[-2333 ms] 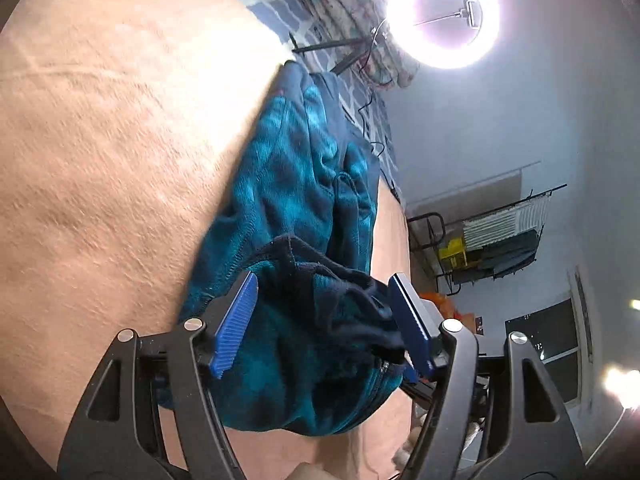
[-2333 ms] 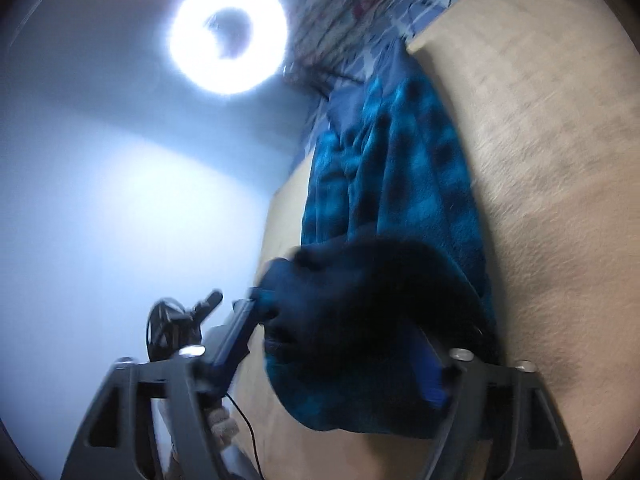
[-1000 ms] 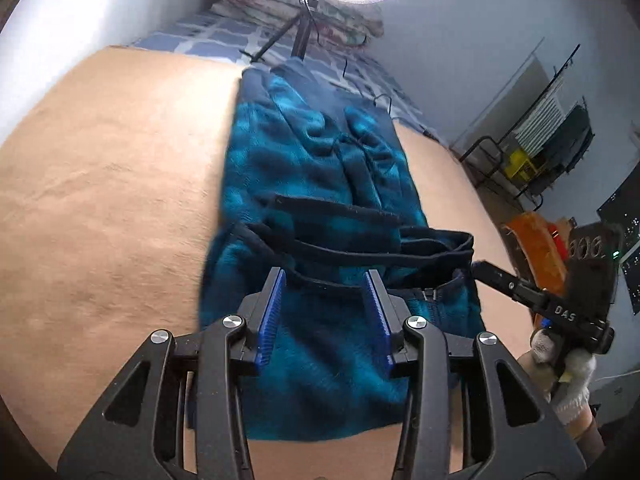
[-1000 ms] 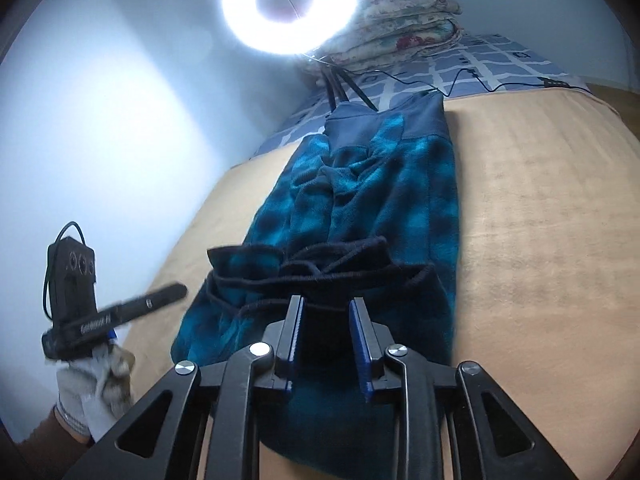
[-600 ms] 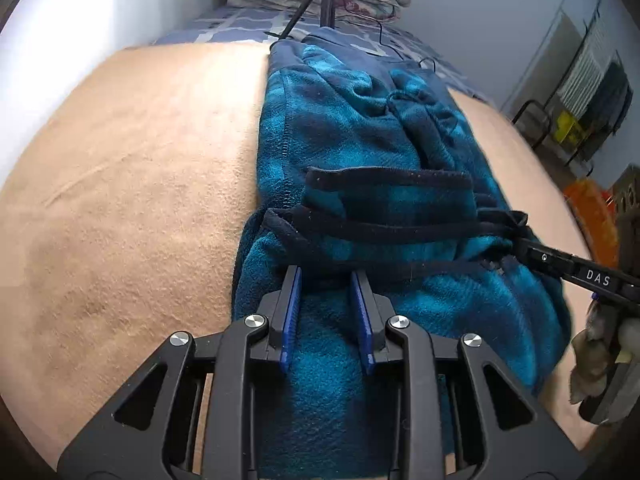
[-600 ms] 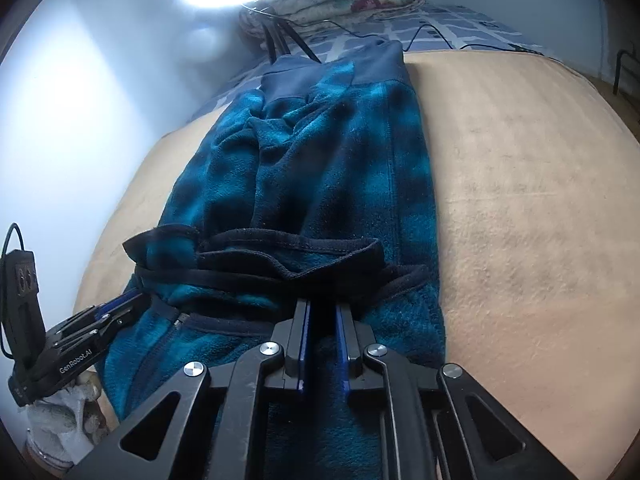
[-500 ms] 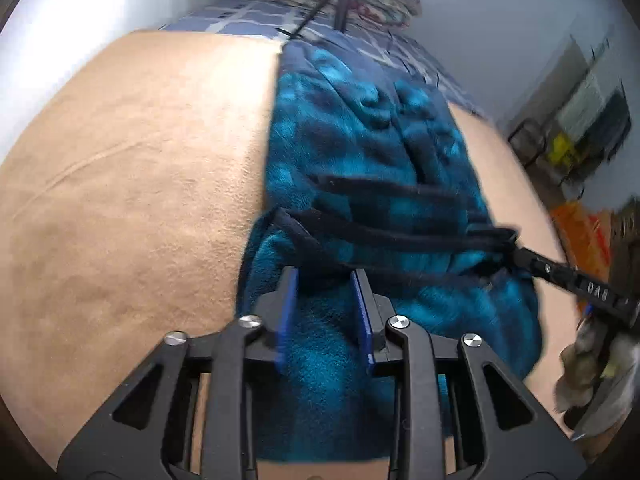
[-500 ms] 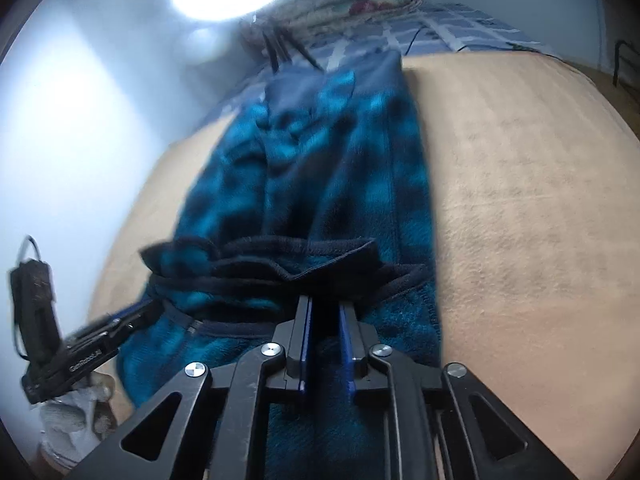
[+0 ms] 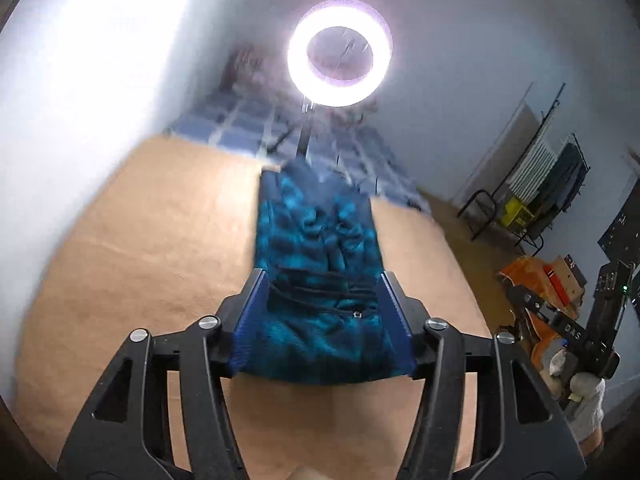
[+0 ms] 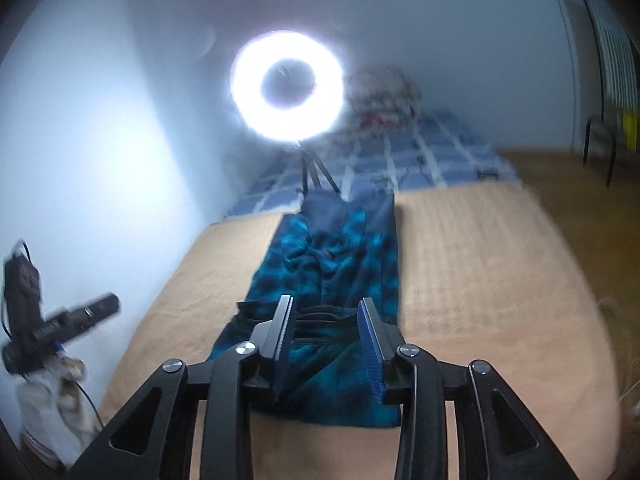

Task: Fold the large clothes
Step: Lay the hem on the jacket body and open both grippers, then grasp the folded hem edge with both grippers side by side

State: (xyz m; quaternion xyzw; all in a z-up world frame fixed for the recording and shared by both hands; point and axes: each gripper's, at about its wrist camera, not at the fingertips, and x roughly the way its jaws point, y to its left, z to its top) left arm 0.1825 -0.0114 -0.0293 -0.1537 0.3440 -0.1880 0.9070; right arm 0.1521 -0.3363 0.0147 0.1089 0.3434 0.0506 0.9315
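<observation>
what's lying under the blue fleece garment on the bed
The fleece garment lies flat on a tan blanket; its far end reaches the blue checked bedding. What lies under the garment's own folded layers is covered and cannot be seen.

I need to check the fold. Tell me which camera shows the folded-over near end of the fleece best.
The right wrist view: the fleece and its dark fold edges lie between open fingers. The left wrist view shows it blurrier.

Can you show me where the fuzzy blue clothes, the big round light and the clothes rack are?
blue plaid fleece garment (image 9: 316, 240): left wrist view, on its rumpled middle.
ring light (image 10: 286, 85): right wrist view, on its glowing ring.
clothes rack (image 9: 560, 184): left wrist view, on the hanging clothes.
</observation>
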